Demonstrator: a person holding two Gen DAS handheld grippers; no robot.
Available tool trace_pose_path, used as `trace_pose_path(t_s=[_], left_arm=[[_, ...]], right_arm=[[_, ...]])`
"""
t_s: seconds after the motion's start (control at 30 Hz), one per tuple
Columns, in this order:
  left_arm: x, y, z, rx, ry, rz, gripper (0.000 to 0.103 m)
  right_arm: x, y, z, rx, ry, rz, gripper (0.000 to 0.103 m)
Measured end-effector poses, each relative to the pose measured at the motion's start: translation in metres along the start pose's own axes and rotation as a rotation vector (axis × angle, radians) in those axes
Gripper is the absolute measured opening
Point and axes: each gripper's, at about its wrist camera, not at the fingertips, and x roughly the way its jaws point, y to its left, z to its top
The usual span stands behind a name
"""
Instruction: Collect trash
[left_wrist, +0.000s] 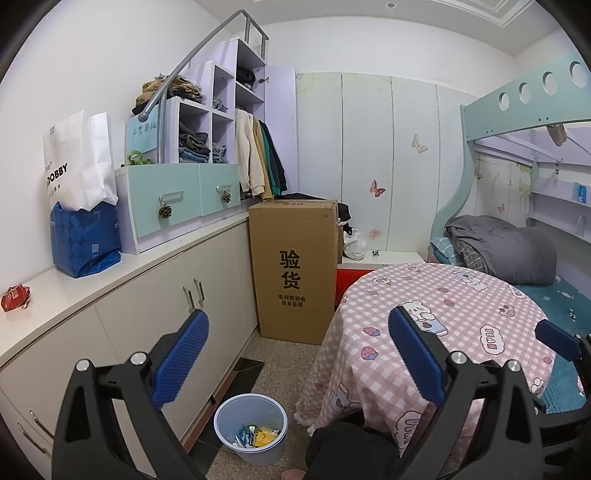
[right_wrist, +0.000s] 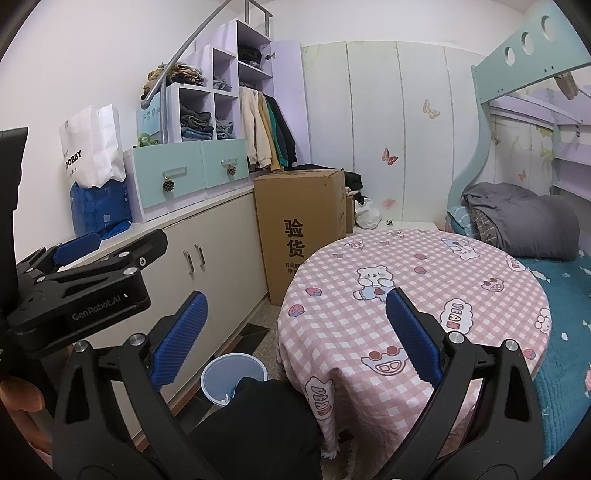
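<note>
trash: red crumpled wrapper (left_wrist: 14, 296) at the near left end of the long worktop (left_wrist: 110, 275), alone, well apart from the blue bag (left_wrist: 86, 240); seen in the left wrist view only.
bin: pale blue waste bin (left_wrist: 251, 424) on the floor between the cabinets and the round table (left_wrist: 443, 332); already holding yellow and teal scraps; in the right wrist view partly covered by a dark trouser leg (right_wrist: 258, 424).
left tool: left tool (left_wrist: 295, 354) released, blue pads spread wide, nothing between them, hanging above the bin and the table edge.
right tool: right tool (right_wrist: 291, 332) also spread wide and empty, held over the near side of the table.
risk, reach: wrapper far off to the left of both tools; likely a long swing across, where the two tools, close side by side, could knock together.
risk, grasp: wrapper looks light and crinkled; pads closing on an edge could flick it back along the worktop or off onto the floor.
risk, drop: bin mouth small and low beside the knee; a release from too high could land the wrapper on the floor or the tablecloth hem.
hidden: wrapper squeezed at the fisheye rim, print unreadable, true shape hard to judge.
cut off: floor under the table behind the cloth; any trash there not visible.
unclear: table top shows only its pattern; small litter among the printed bears and strawberries hard to rule out.
</note>
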Motion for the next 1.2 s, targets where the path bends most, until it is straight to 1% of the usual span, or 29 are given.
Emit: trace_pose_path(t_s=[0.27, 0.67, 1.2], left_arm=[[0.005, 0.004, -0.002, -0.012, 0.005, 0.008, 0.096], [0.012, 0.004, -0.006, -0.003, 0.016, 0.015, 0.096], [0.016, -0.001, -0.009, 0.008, 0.019, 0.019, 0.096]], right_arm=[[0.001, 0.001, 0.000, -0.001, 0.001, -0.002, 0.095], [0.012, -0.003, -0.006, 0.001, 0.020, 0.006, 0.095], [0.012, -0.004, -0.006, -0.003, 0.018, 0.004, 0.095]])
